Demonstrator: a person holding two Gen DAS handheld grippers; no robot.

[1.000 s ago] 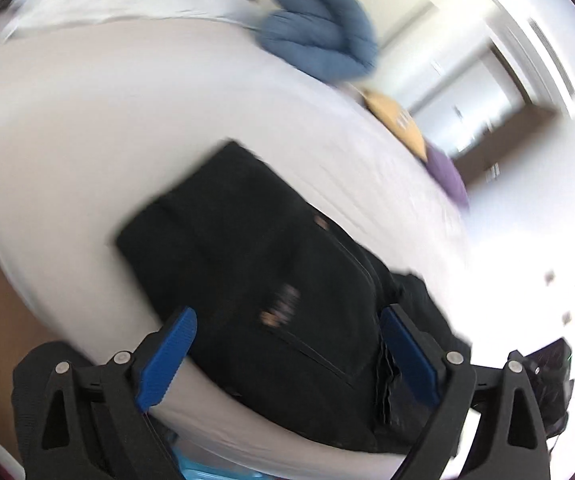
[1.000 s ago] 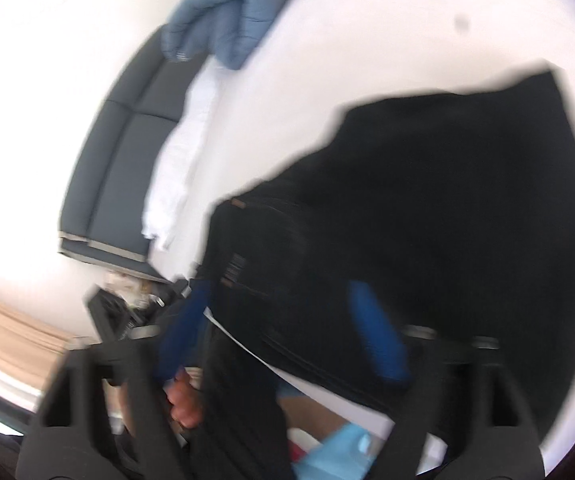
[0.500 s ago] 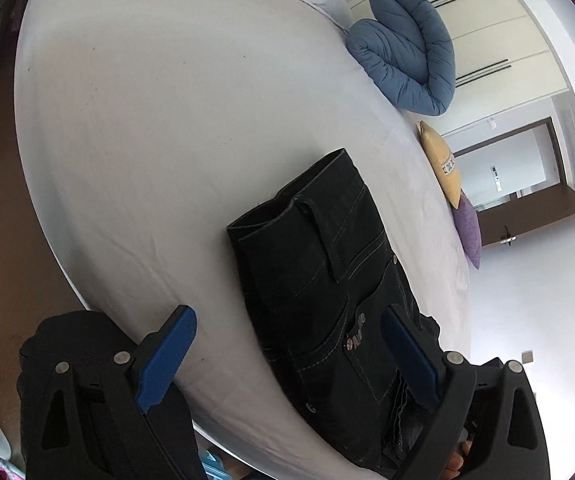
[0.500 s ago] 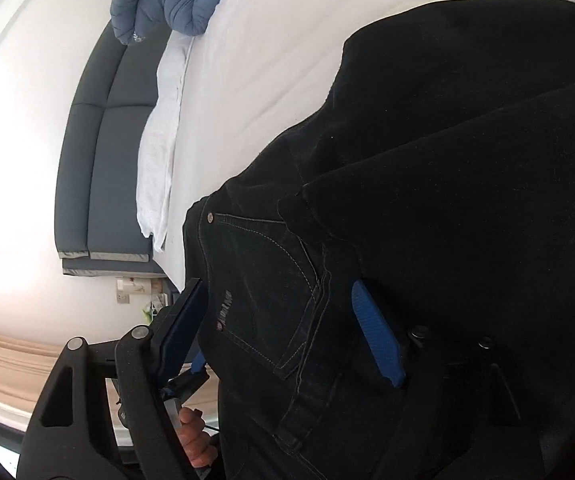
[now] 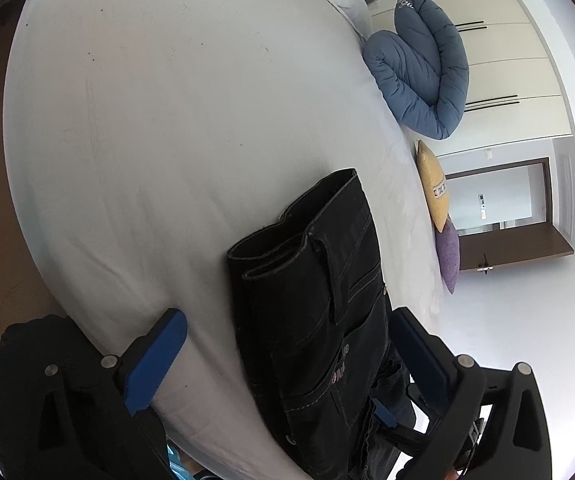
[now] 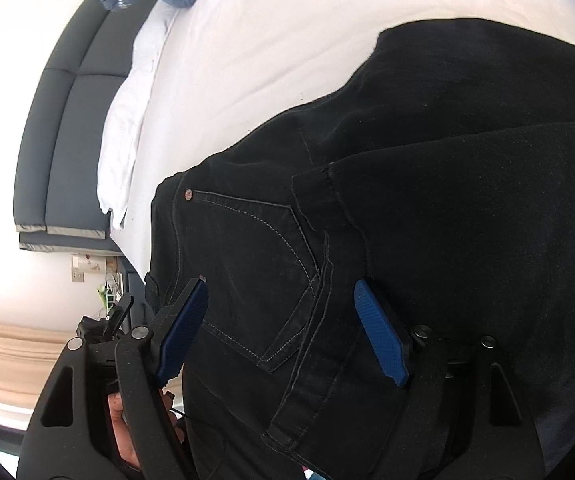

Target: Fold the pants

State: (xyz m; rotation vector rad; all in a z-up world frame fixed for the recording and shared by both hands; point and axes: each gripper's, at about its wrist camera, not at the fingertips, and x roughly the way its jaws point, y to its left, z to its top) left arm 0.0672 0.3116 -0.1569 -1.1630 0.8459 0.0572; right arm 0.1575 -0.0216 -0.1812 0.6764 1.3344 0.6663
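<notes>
The wide bed with its plain white sheet (image 5: 159, 128) fills most of both wrist views and serves as the landmark. At its head stands a dark grey padded headboard (image 6: 63, 152), with a white pillow (image 6: 123, 140) lying on the sheet just beside it. A rolled blue quilted duvet (image 5: 423, 72) sits on the bed's far side, and beyond it along the same edge lie a yellow cushion (image 5: 433, 188) and a purple cushion (image 5: 449, 256), touching end to end. The black denim pants (image 5: 319, 312), folded over so that the leg hems lie across the stitched back pocket, rest on the sheet at the bed's near edge, with the waistband end hanging over that edge. The left claw (image 5: 287, 356) hovers above this edge; its blue-padded jaws are opening and stand very wide, one pad over bare sheet and the other beside the pants' outer side, neither pressing on the cloth. The right claw (image 6: 283, 328) points down at the pocket area; its jaws are partly apart, straddling the pocket seam without pinching it. A bare hand (image 6: 127, 428) shows under the right claw.
</notes>
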